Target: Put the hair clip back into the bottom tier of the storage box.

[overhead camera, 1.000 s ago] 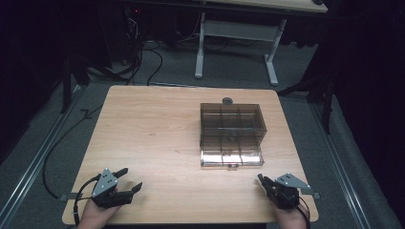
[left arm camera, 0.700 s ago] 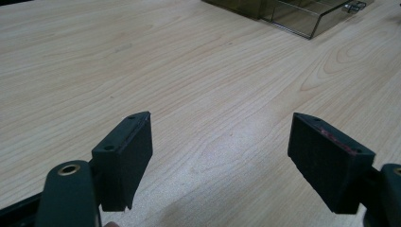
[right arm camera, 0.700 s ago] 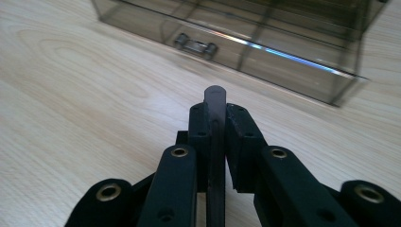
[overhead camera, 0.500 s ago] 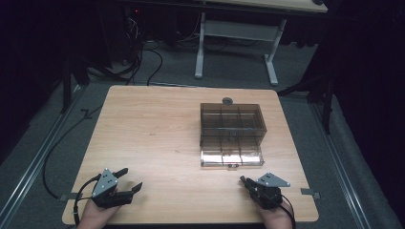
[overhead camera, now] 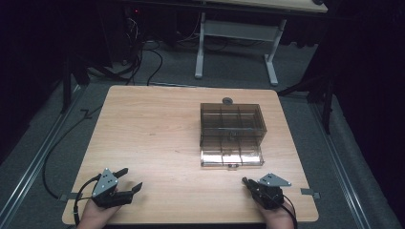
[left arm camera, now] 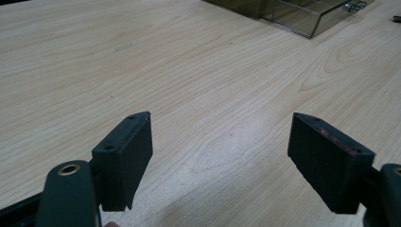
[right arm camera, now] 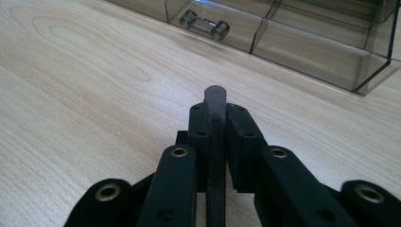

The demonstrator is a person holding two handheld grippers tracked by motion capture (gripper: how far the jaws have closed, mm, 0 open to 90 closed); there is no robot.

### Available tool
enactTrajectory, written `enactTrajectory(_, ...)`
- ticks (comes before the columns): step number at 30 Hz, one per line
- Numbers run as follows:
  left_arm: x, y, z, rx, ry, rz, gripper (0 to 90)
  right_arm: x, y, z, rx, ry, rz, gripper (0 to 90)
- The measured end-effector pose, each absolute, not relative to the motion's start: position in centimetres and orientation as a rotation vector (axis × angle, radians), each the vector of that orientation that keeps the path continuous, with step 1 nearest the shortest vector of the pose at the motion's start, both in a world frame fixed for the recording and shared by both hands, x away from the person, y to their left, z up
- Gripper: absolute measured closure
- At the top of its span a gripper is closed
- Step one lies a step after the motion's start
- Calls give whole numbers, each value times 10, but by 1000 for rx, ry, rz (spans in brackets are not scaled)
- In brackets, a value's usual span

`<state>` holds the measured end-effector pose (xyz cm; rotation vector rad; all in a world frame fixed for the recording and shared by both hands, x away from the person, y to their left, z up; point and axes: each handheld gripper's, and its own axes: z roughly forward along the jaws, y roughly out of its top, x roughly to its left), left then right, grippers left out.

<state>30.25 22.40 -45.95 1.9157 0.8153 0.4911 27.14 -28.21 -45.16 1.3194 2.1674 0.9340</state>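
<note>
The left gripper (overhead camera: pixel 125 185) sits at the table's (overhead camera: pixel 153 138) near left corner, jaws spread wide and holding nothing. In the left gripper view its pads (left arm camera: pixel 124 158) stand well apart over bare wood, with the box's (left arm camera: pixel 302 14) near corner far off at the top right. Nothing lies between this gripper and the box.

The box (overhead camera: pixel 231 133) is a smoky clear plastic case split into compartments, standing right of the table's middle. Its clear lid (overhead camera: pixel 232 156) is folded down flat on the wood toward the person, with a small metal latch (overhead camera: pixel 232 165) at its near edge. Just behind the box, near the far edge, lies a small dark round thing (overhead camera: pixel 227 100); what it is cannot be told.

The right gripper (overhead camera: pixel 248 183) is near the right front edge, a short way in front of the lid. Its jaws are clamped on a thin dark flat piece (right arm camera: pixel 215 106) with a rounded tip, held on edge between the pads (right arm camera: pixel 239 137) and pointing at the lid (right arm camera: pixel 302 45). The latch (right arm camera: pixel 204 24) shows ahead and a little left of the tip, bare wood between them. A strip of tape (overhead camera: pixel 310 192) lies on the table right of this gripper.
</note>
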Motion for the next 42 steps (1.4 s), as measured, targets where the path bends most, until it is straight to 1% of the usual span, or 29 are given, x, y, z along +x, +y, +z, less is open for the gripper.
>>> enactTrajectory(9,302,224,-460,1916,814,492,232,271,-282,-453,1322,2175,926,809)
enactTrajectory(12,302,224,-460,1916,814,492,232,271,-282,-454,1314,2171,936,754)
enactTrajectory(20,303,224,-460,1918,817,491,233,268,-290,-445,1345,2086,1013,675)
enactTrajectory(24,302,224,-459,1920,807,488,233,270,-297,-443,1384,2063,1024,668)
enactTrajectory(29,302,225,-459,1915,799,483,230,271,-304,-432,1415,2057,974,657)
enactTrajectory(31,302,225,-459,1909,804,480,230,272,-305,-427,1433,2068,961,629)
enactTrajectory(34,302,225,-459,1909,802,480,230,276,-304,-424,1444,2109,893,623)
enactTrajectory(39,302,225,-459,1917,800,474,230,281,-300,-427,1492,2227,843,570)
enactTrajectory(42,302,225,-459,1918,799,474,230,281,-297,-427,1516,2269,804,559)
